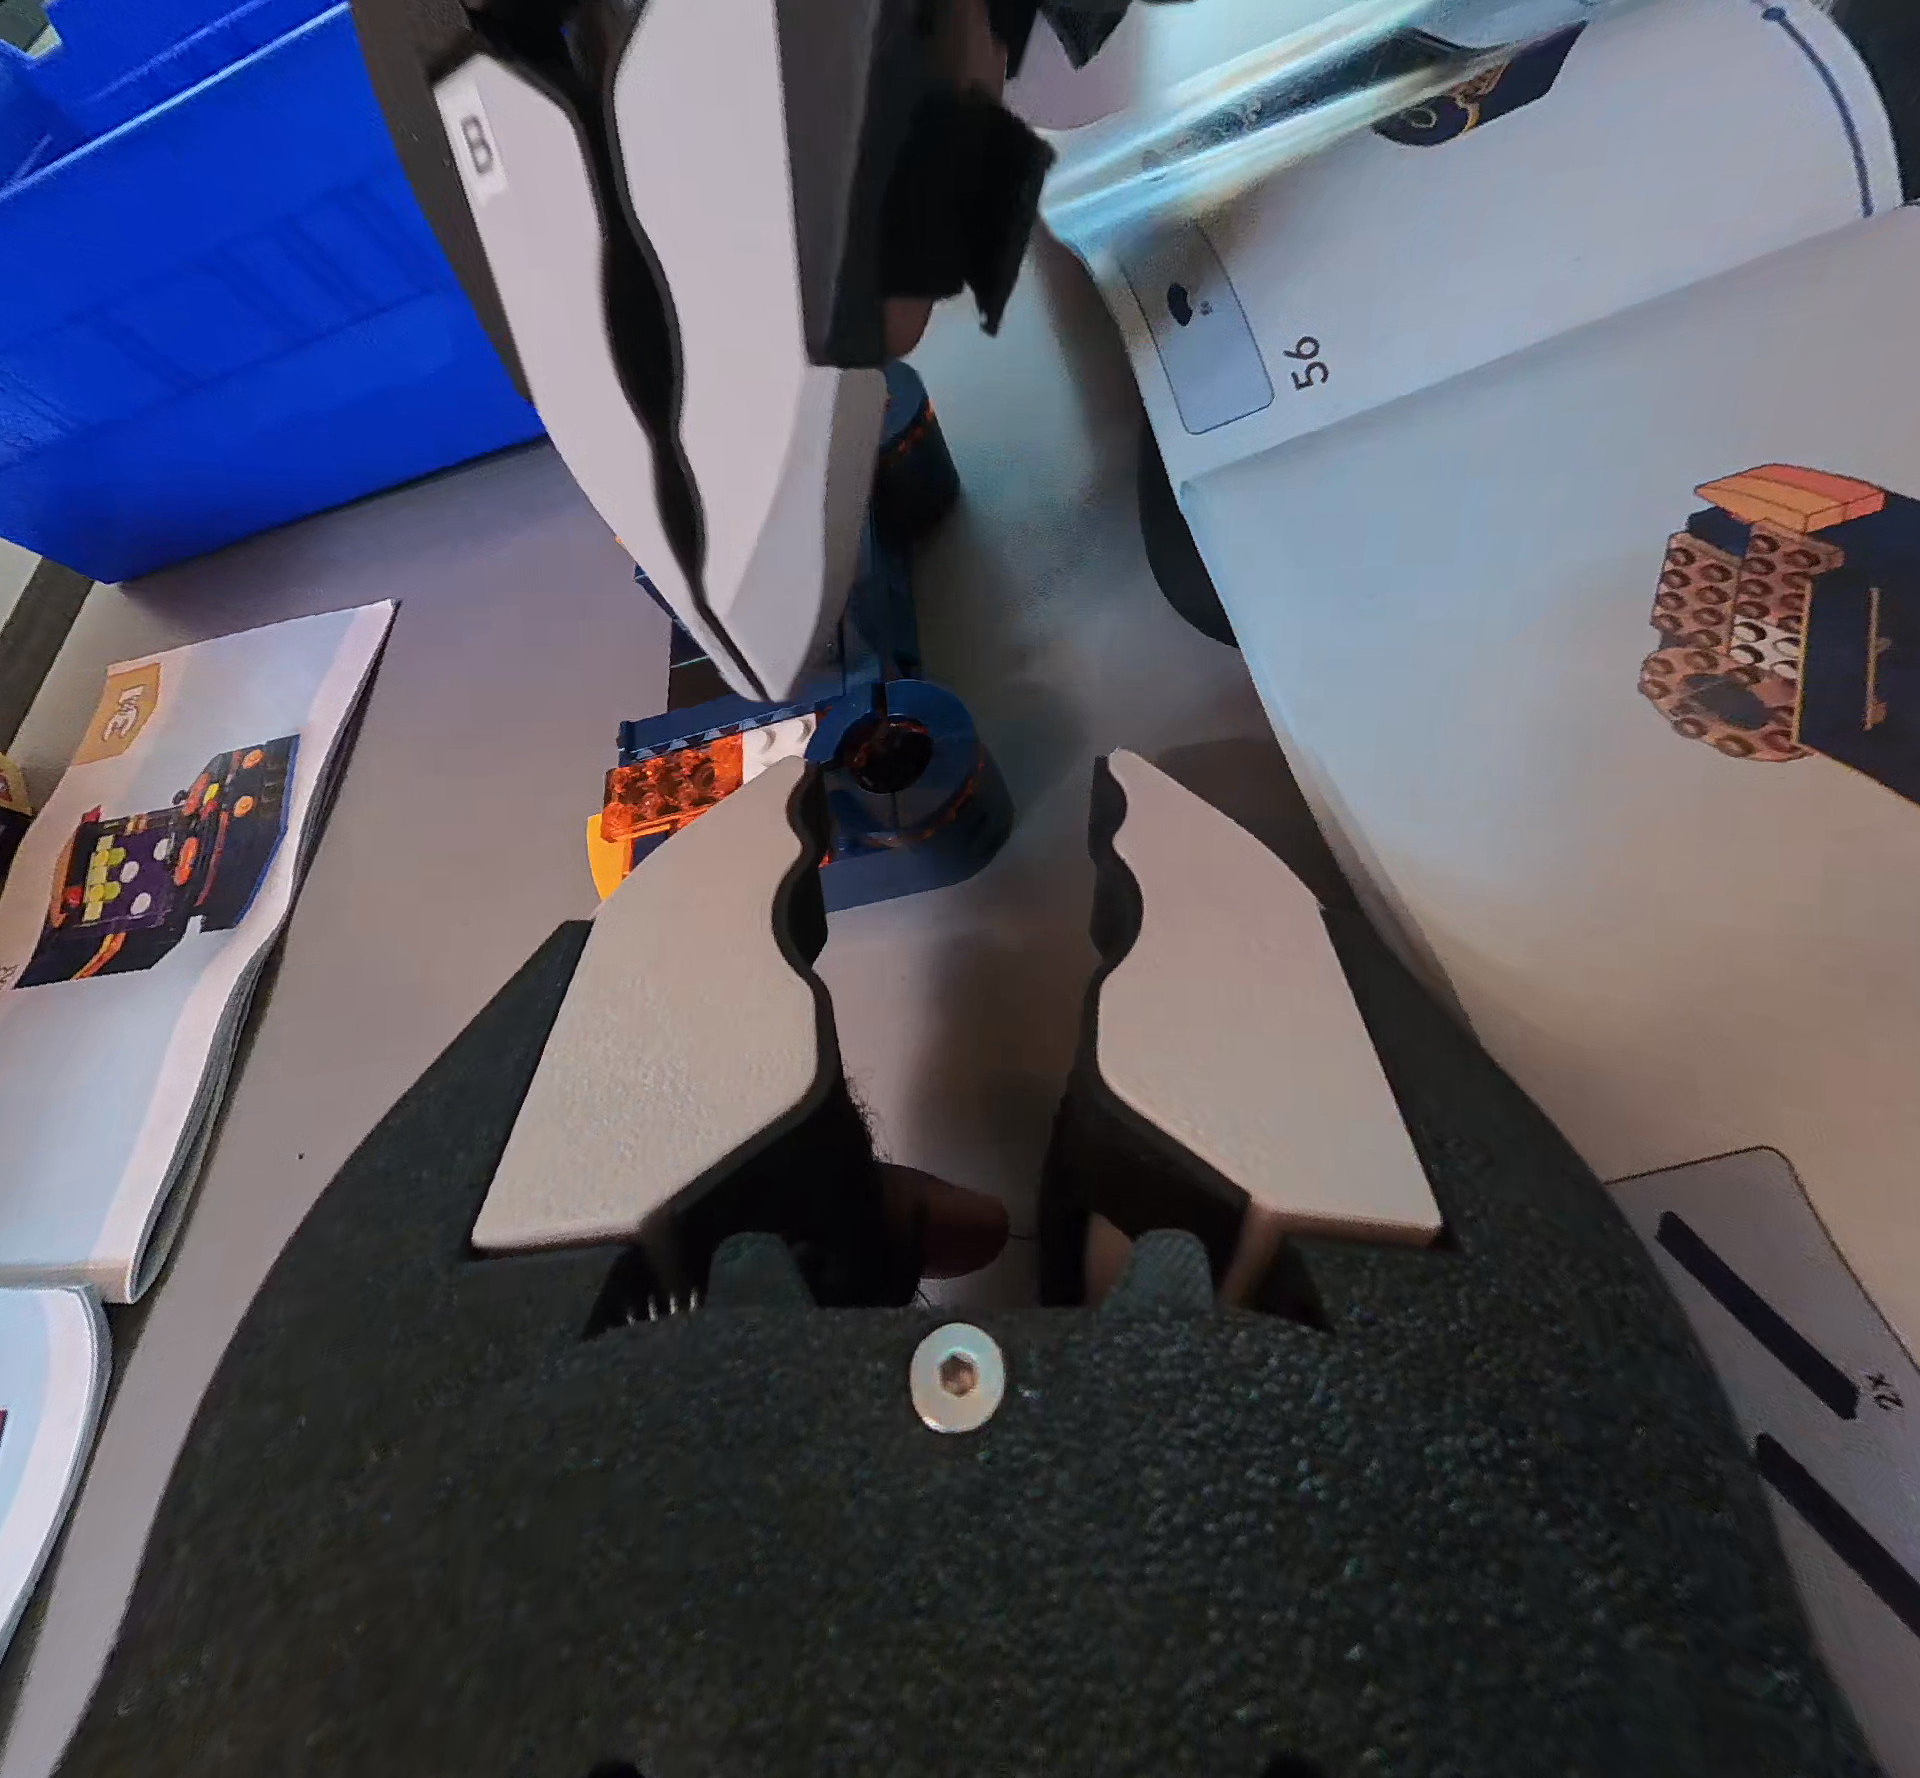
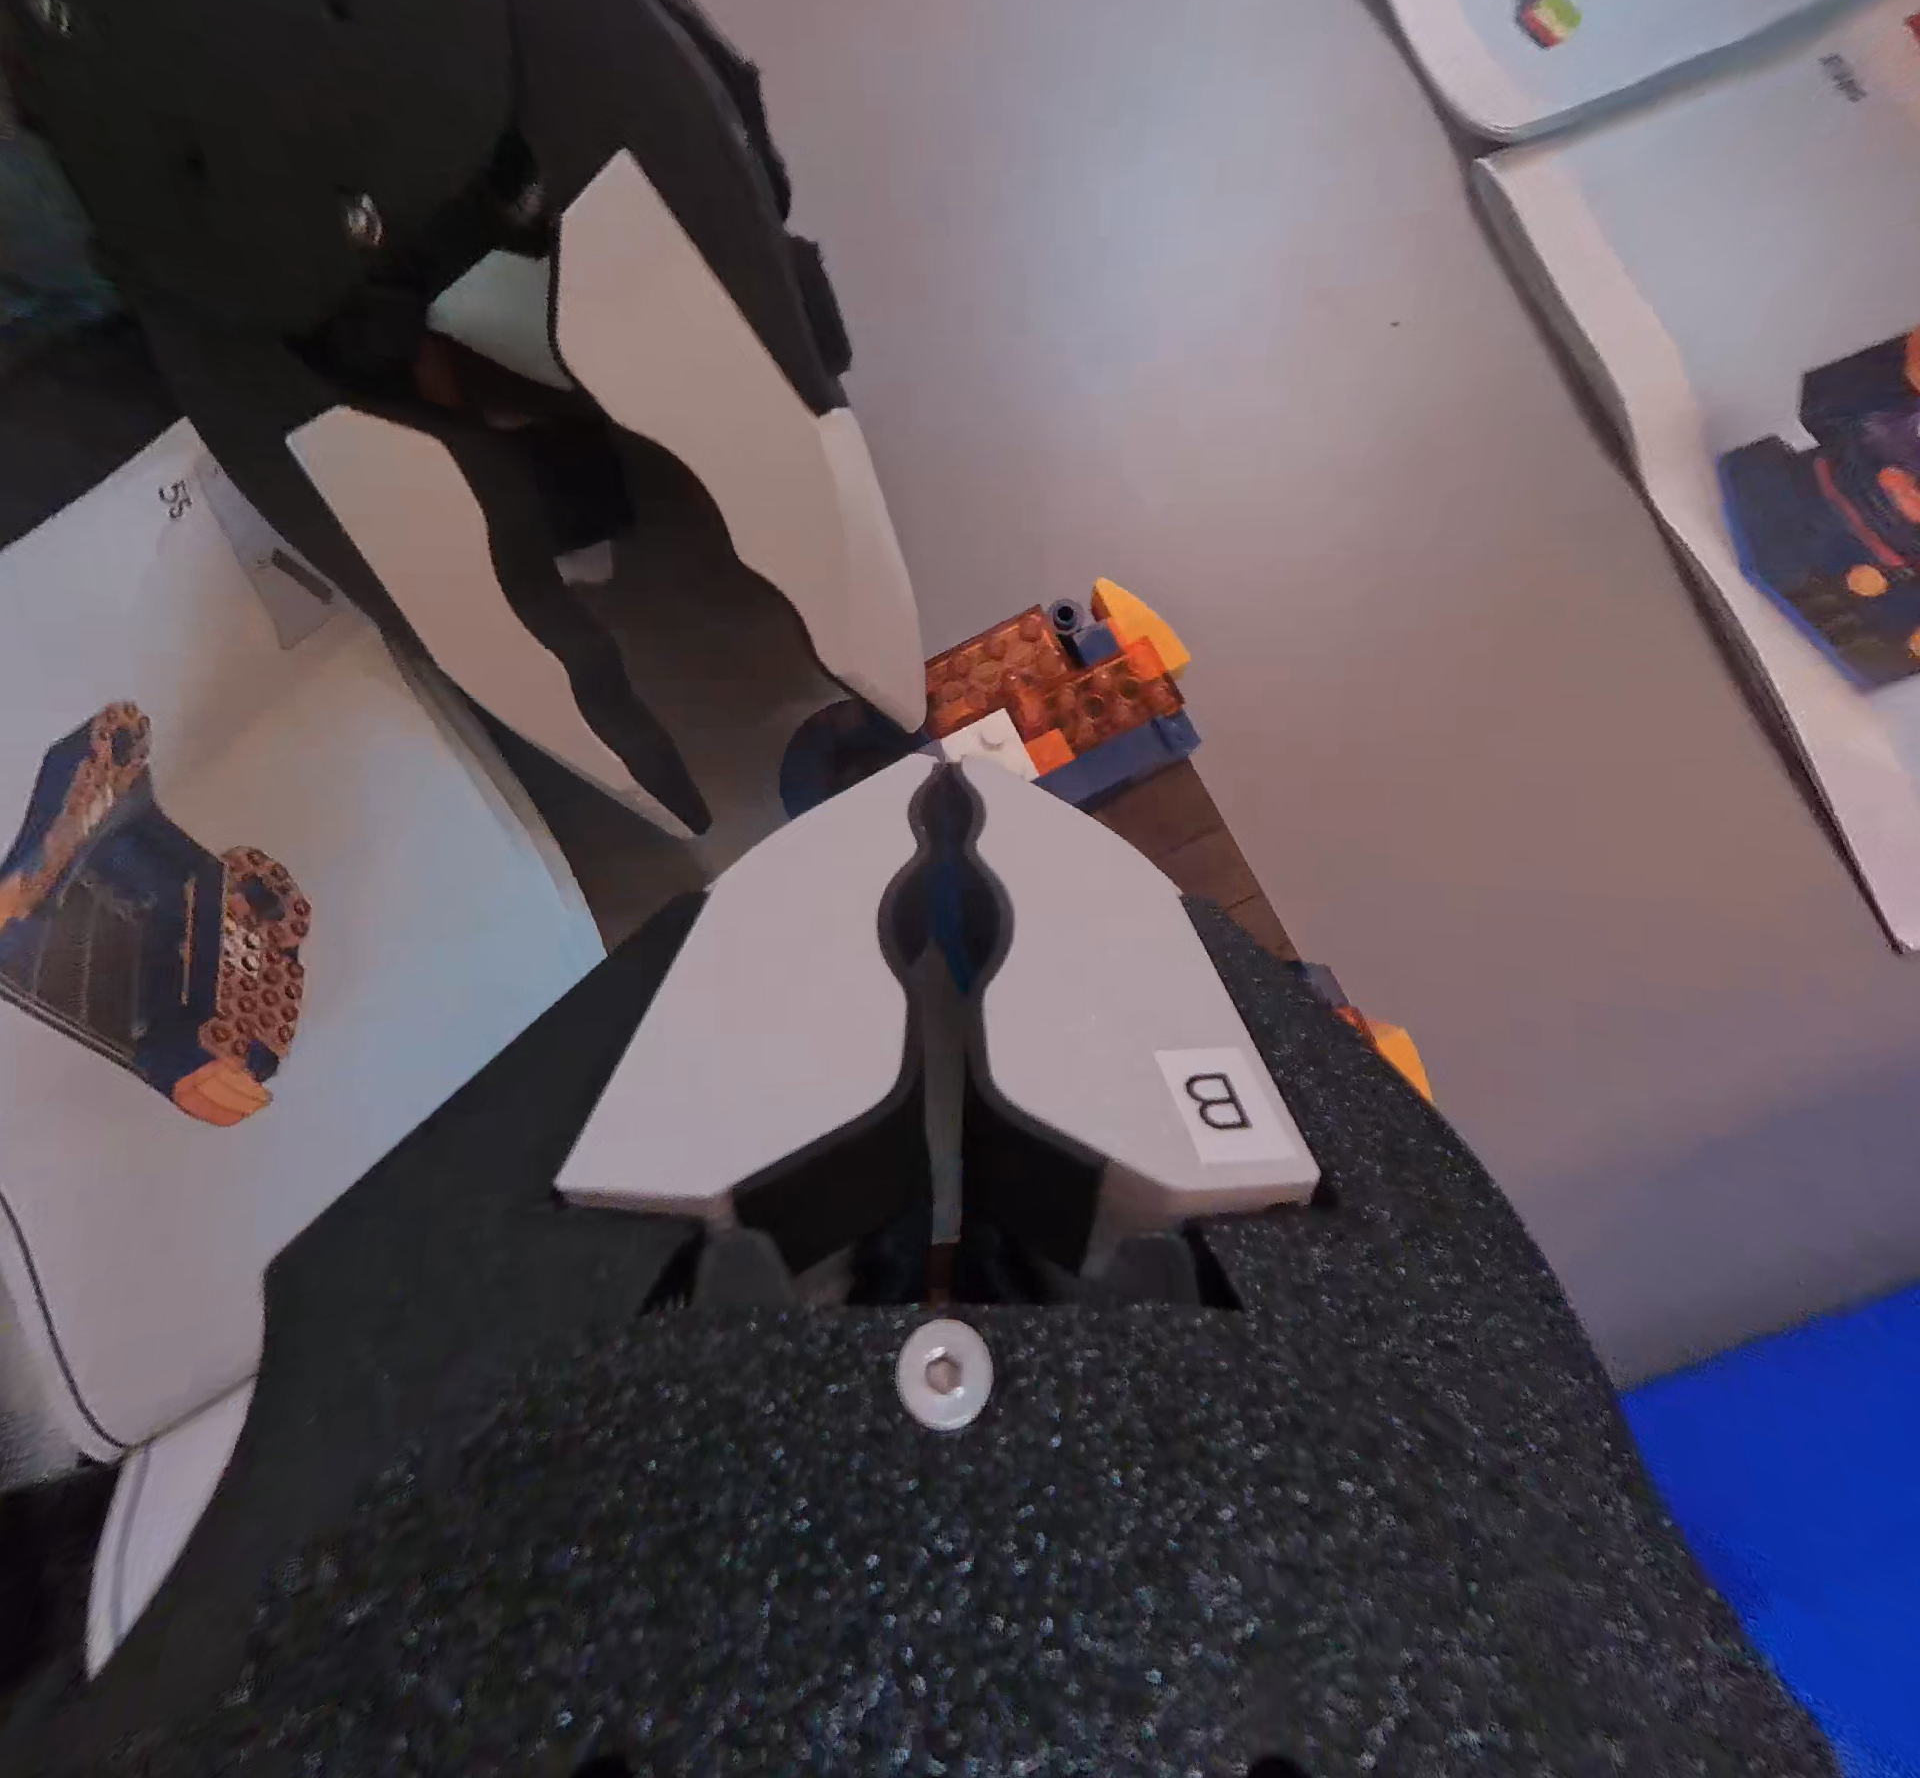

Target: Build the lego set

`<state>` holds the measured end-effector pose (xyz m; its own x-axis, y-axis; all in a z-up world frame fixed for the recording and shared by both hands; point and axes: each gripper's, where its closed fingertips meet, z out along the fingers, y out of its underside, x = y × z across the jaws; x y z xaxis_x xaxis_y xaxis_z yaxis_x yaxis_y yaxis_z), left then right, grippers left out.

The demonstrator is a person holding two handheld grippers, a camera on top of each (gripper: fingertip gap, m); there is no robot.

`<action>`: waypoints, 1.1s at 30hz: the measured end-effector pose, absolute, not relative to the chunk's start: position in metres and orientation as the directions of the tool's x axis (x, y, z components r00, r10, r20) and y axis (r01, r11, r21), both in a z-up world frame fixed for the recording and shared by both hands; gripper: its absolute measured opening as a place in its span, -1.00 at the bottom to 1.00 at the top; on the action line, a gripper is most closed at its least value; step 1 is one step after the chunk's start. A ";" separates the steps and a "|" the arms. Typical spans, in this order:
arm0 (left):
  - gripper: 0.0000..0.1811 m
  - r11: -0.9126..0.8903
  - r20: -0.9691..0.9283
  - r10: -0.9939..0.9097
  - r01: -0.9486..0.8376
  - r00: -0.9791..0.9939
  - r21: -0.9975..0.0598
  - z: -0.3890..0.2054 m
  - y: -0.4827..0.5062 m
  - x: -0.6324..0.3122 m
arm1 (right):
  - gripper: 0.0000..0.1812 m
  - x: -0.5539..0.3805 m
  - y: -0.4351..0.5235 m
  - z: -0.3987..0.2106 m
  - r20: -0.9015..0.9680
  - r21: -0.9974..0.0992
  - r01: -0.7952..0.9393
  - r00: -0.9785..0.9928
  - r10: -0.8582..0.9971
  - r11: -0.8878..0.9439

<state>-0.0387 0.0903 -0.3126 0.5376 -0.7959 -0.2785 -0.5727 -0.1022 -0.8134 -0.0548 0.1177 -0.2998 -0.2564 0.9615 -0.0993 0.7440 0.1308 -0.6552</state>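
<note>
Between the two grippers, on the grey desk point(image 1: 436, 793), sits the partly built lego model point(image 1: 831, 772): dark blue body, clear orange plates point(image 2: 1049, 679) on top, a white brick, and a dark blue round piece point(image 1: 894, 752) at one end. Left gripper point(image 1: 951, 772): jaws released, a wide gap between the fingertips, nothing held; its left fingertip point(image 1: 769, 793) lies over the orange and white edge of the model, and the round piece sits just ahead of the gap, slightly left of centre. Right gripper point(image 2: 948, 764): jaws clenched tip to tip; a sliver of blue shows in the hollow between the fingers, but I cannot tell whether that is a held part or the model seen through. Its tips come down onto the model from the opposite side, touching or nearly touching the white brick beside the round piece. In the right wrist view the model's long axis runs away to the upper right from the closed tips, and the left gripper's near fingertip point(image 2: 883, 648) meets the same spot. Judgement: both are about equally near; the left would need a small shift toward its own left to straddle the model. Open instruction booklet point(image 1: 1558, 585) lies to the right, a closed booklet point(image 1: 177, 845) and blue bin point(image 1: 229, 274) to the left.
</note>
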 end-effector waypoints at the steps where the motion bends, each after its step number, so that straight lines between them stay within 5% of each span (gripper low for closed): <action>1: -0.47 -0.105 -0.277 -0.794 -0.571 0.541 -0.814 -0.312 0.091 -0.039 | -1.00 -0.054 0.117 -0.303 -0.090 -0.651 0.743 -0.279 0.956 0.155; 11: -0.65 -0.141 -0.281 -0.753 -0.563 0.594 -0.814 -0.312 0.099 -0.045 | -1.00 -0.051 0.111 -0.308 -0.015 -0.634 0.720 -0.377 0.926 0.283; 33: -0.67 -0.142 -0.277 -0.757 -0.563 0.592 -0.814 -0.313 0.099 -0.044 | -1.00 -0.051 0.109 -0.309 0.026 -0.607 0.655 -0.549 0.835 0.450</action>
